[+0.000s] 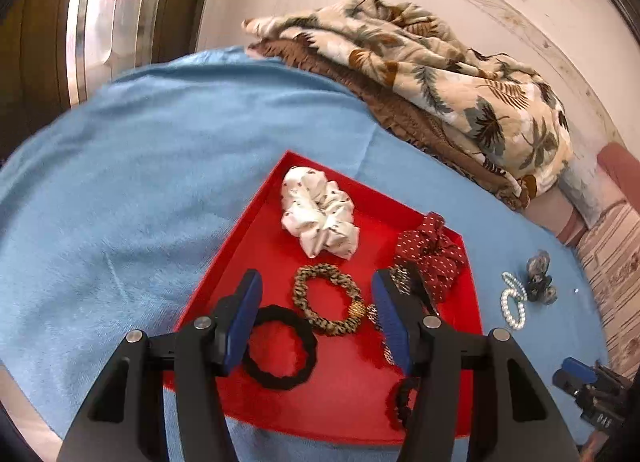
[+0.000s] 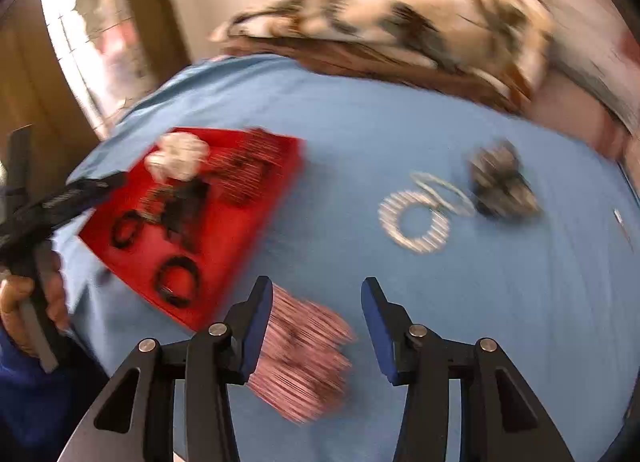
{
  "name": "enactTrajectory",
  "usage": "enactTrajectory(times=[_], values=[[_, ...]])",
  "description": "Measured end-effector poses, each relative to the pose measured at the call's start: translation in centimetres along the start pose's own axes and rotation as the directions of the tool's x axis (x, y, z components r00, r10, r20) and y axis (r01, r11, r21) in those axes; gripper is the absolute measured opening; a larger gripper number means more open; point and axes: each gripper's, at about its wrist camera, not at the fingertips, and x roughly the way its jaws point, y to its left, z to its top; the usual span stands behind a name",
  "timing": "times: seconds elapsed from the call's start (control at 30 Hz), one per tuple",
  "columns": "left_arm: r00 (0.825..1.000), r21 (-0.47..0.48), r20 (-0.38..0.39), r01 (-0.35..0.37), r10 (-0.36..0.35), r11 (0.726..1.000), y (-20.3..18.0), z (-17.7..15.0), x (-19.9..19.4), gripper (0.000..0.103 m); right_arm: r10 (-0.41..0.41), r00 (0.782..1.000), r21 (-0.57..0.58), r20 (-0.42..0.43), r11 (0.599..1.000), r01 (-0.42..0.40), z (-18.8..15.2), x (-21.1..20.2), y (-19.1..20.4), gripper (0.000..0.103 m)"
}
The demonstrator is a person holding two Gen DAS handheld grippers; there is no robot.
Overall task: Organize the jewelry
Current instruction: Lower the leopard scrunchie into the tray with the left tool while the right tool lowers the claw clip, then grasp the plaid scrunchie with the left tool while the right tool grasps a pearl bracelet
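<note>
Red tray [image 1: 256,246] on the blue cloth [image 1: 120,182] already holds most pieces: white scrunchie [image 1: 318,214], leopard band [image 1: 328,298], black tie [image 1: 280,346]. Left gripper [image 1: 316,326] hovers spread and empty above them. Right gripper [image 2: 316,326], spread, nothing pinched, heads for leftovers: pearl bracelet [image 2: 414,222], dark clip [image 2: 502,186], pink item [image 2: 304,358], all outside the tray's right edge.

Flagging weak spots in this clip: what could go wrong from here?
The pearl bracelets lie touching the dark hair clip on the blue cloth, so a grab could snag both. The pink scrunchie sits off-centre by the right gripper's open jaws, risking a miss. The red tray is crowded.
</note>
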Motion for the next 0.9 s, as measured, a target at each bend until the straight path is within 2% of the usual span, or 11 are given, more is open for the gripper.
enactTrajectory(times=[0.17, 0.3, 0.43, 0.6, 0.8, 0.9], values=[[1.0, 0.094, -0.021, 0.022, -0.02, 0.995, -3.1, -1.6, -1.2, 0.056, -0.063, 0.998, 0.117, -0.024, 0.991, 0.066, -2.2, -1.2, -6.2, 0.05], [0.997, 0.177, -0.039, 0.072, -0.066, 0.982, -7.1, -2.7, -3.0, 0.056, -0.079, 0.997, 0.155, -0.007, 0.985, 0.079, -2.7, -2.3, -8.6, 0.05], [0.989, 0.253, -0.08, 0.14, -0.123, 0.957, -11.4, -4.1, -4.1, 0.056, -0.045, 0.999, 0.181, -0.001, 0.982, 0.044, -2.9, -1.9, -9.1, 0.05], [0.965, 0.32, -0.184, 0.239, -0.187, 0.917, -16.5, -7.2, -3.8, 0.056, 0.018, 1.0, 0.191, -0.008, 0.981, -0.016, -2.1, 0.0, -8.7, 0.05], [0.947, 0.406, -0.276, 0.272, -0.166, 0.873, -20.3, -10.7, -2.0, 0.056, 0.06, 0.998, 0.183, -0.005, 0.981, -0.058, -0.1, 1.5, -9.1, 0.05], [0.941, 0.419, -0.304, 0.271, -0.147, 0.867, -21.2, -11.5, -0.7, 0.055, 0.08, 0.997, 0.189, -0.009, 0.979, -0.077, 1.0, 2.5, -9.5, 0.05]])
